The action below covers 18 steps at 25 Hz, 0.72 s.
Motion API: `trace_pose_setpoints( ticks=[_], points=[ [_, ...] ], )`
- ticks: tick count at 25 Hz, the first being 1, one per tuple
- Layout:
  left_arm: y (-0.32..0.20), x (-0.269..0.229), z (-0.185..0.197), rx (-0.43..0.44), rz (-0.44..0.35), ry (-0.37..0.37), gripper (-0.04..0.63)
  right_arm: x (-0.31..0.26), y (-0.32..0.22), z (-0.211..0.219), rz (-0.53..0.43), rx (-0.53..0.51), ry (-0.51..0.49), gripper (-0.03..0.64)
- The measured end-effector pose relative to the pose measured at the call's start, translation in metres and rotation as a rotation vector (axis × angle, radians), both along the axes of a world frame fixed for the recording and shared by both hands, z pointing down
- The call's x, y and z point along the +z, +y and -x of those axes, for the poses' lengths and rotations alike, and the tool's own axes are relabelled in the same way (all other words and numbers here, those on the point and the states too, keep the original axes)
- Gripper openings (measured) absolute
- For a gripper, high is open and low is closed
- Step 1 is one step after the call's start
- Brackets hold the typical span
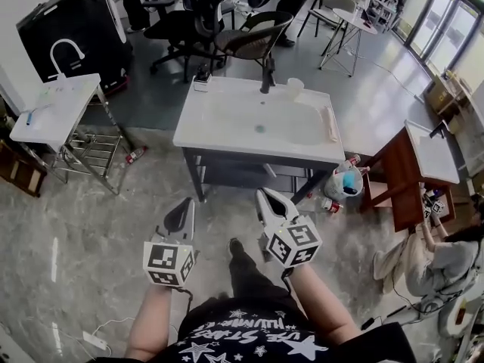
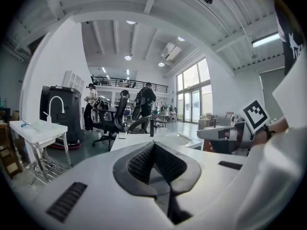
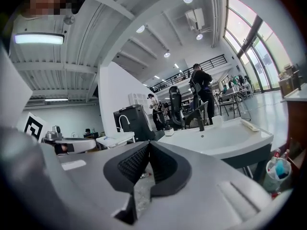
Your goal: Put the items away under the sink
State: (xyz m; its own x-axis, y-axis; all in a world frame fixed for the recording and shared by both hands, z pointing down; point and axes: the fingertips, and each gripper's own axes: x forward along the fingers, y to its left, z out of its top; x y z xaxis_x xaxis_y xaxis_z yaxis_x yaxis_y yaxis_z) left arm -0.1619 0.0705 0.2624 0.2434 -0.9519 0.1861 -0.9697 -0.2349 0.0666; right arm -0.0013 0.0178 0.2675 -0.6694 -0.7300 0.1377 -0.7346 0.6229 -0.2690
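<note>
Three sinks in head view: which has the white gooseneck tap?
The small left sink, on a metal frame. The centre sink has a black tap; the right sink tops a wooden cabinet.

The sink (image 1: pixel 257 119) stands in the middle, with its faucet (image 1: pixel 267 74) and a cup (image 1: pixel 295 88) at the far edge and a shelf (image 1: pixel 242 174) beneath. Office chairs (image 1: pixel 253 40) stand behind it. On the floor (image 1: pixel 98 225) by its right front leg sits what seems a bag of bottles (image 1: pixel 344 181). A smaller sink (image 1: pixel 53 108) stands well to the left, a wooden cabinet (image 1: pixel 404 176) to the right. Before the sink, side by side, are the left hand-held gripper (image 1: pixel 186 203) and the right hand-held gripper (image 1: pixel 265 195).
</note>
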Motion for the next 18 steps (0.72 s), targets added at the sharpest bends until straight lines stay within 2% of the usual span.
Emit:
trace_pose_setpoints(
  ticks=[6,12,18],
  points=[
    [-0.063,-0.002,0.007,-0.031,0.018,-0.007,0.009,-0.009,-0.069,0.014,-0.015,-0.05,0.001,0.003],
    [-0.116,-0.007,0.007,-0.083,0.021,-0.001,0.009,-0.01,-0.134,0.007,-0.01,-0.04,-0.042,0.003],
    [-0.169,-0.002,0.006,-0.103,0.046,-0.009,0.009,0.002,-0.186,0.004,0.007,-0.055,-0.041,0.003]
  ],
)
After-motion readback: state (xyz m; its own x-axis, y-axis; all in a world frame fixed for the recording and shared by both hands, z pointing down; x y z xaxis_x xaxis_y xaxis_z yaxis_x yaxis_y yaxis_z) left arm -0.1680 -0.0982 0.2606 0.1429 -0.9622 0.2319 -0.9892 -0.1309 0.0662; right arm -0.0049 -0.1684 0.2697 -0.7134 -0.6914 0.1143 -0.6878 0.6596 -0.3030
